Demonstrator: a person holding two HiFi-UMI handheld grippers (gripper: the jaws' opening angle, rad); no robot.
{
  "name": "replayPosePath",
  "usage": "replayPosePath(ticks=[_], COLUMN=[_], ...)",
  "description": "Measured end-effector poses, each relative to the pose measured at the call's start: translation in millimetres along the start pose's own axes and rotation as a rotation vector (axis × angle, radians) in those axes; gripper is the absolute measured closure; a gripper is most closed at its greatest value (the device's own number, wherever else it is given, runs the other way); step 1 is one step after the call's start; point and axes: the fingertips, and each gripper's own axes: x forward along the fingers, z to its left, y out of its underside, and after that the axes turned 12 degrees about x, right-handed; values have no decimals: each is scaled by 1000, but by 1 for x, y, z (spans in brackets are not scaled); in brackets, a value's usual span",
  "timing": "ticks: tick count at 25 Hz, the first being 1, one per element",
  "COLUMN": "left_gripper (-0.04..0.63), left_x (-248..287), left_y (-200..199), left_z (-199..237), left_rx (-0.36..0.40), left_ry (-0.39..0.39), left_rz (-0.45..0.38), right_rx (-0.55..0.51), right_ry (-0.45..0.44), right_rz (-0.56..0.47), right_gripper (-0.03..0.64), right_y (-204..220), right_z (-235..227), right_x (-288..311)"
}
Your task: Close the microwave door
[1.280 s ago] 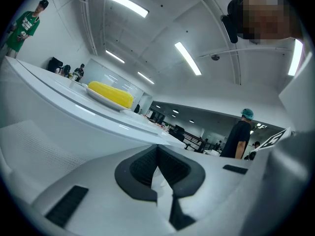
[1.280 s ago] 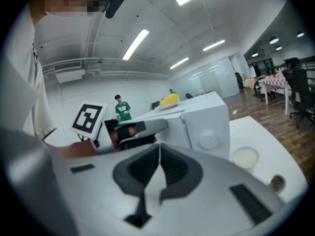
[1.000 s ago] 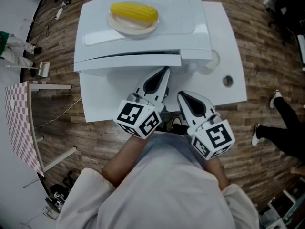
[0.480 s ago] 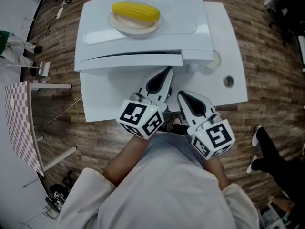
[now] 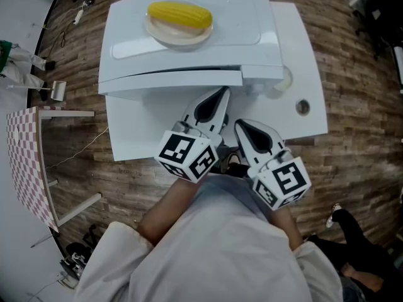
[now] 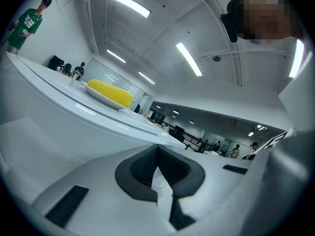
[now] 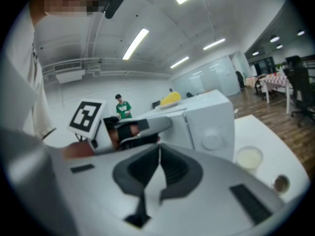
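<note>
Both pairs of jaws are closed, empty; the left gripper [image 5: 219, 94] faces the microwave door [image 5: 170, 80]. Press squarely near its free edge.

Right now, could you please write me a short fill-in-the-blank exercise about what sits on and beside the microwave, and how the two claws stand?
1. The plate on top of the microwave holds a yellow cob of ____.
2. The left claw and the right claw each have their jaws ____, with nothing between them.
3. Seen from the person, the small cup stands on the white table at the microwave's ____ side.

Missing words: corn; shut; right.
</note>
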Motion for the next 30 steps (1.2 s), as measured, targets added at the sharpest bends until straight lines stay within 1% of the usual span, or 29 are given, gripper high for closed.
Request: replayPosePath(ticks=[4, 8, 12, 18, 21, 25, 26, 29, 30], left_gripper=[575, 575, 577, 577, 577, 575, 575, 575, 575], left_x=[6, 8, 10, 18, 23, 21, 19, 12, 10], left_y=[-1, -1, -1, -3, -1, 0, -1, -1, 0], left_z=[0, -3, -4, -1, -3, -2, -3, -12, -15], left_rx=[14, 6, 46, 47, 79, 65, 72, 140, 151], left_ry=[19, 33, 19, 8, 21, 16, 14, 13, 15], left_rz=[0, 0, 12, 6, 16, 18, 15, 19, 21], right_rx=[0, 3, 3, 0, 0, -3, -3, -1, -3], right_ry=[1, 5, 6, 5, 9, 17, 18, 17, 15], right_rz=[3, 1, -3, -6, -11, -23, -28, -48, -51], right_gripper=[592, 592, 592, 592, 592, 592, 592, 592, 592], right_y=[2, 0, 0, 1, 2, -1, -3, -9, -10], right_z=[0, 0, 0, 5, 6, 5, 5, 6, 6], right_x=[1, 1, 1, 0, -3, -8, -10, -14, -15])
